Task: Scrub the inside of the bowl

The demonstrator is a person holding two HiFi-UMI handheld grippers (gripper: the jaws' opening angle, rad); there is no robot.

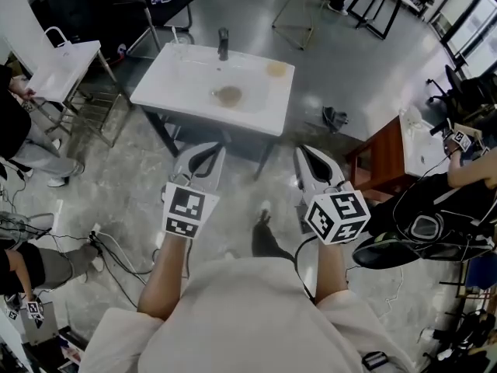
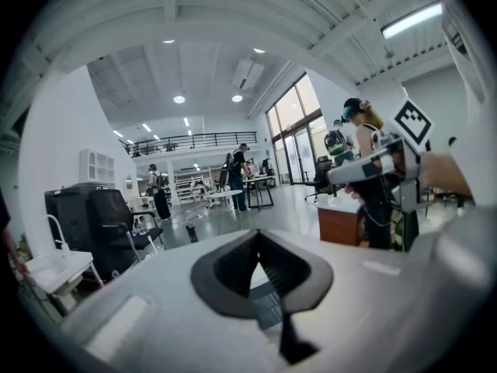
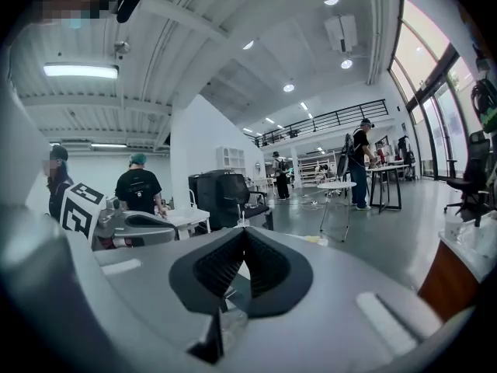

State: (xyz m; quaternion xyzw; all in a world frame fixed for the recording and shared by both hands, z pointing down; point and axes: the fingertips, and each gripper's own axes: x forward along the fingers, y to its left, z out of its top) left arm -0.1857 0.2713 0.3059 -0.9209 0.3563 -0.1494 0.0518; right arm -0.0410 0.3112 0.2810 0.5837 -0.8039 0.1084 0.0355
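- The sink (image 1: 172,84) is a white basin on dark legs, standing on the grey floor (image 1: 342,61). Everything below is placed from it.
- The bowl (image 1: 228,95) shows as a round brownish shape inside the sink, near the middle of the basin. It lies just in front of the dark tap (image 1: 224,43) and is too small to show detail.
- A yellowish item (image 1: 277,69) sits at the sink's back right corner, apart from the bowl. What it is cannot be told.
- The left tool (image 1: 203,155) is held in the air just short of the sink's front edge, about its middle. In the left gripper view its jaws are pressed together with nothing between them.
- The right tool (image 1: 314,162) is held near the sink's front right corner, also short of the edge. Its jaws are likewise pressed together and empty.
- The 2 tools lie side by side, both pointing toward the sink and both well apart from the bowl.
- A small white table (image 1: 66,64) stands to the left of the sink.
- A brown wooden cabinet (image 1: 384,158) stands to the sink's right.
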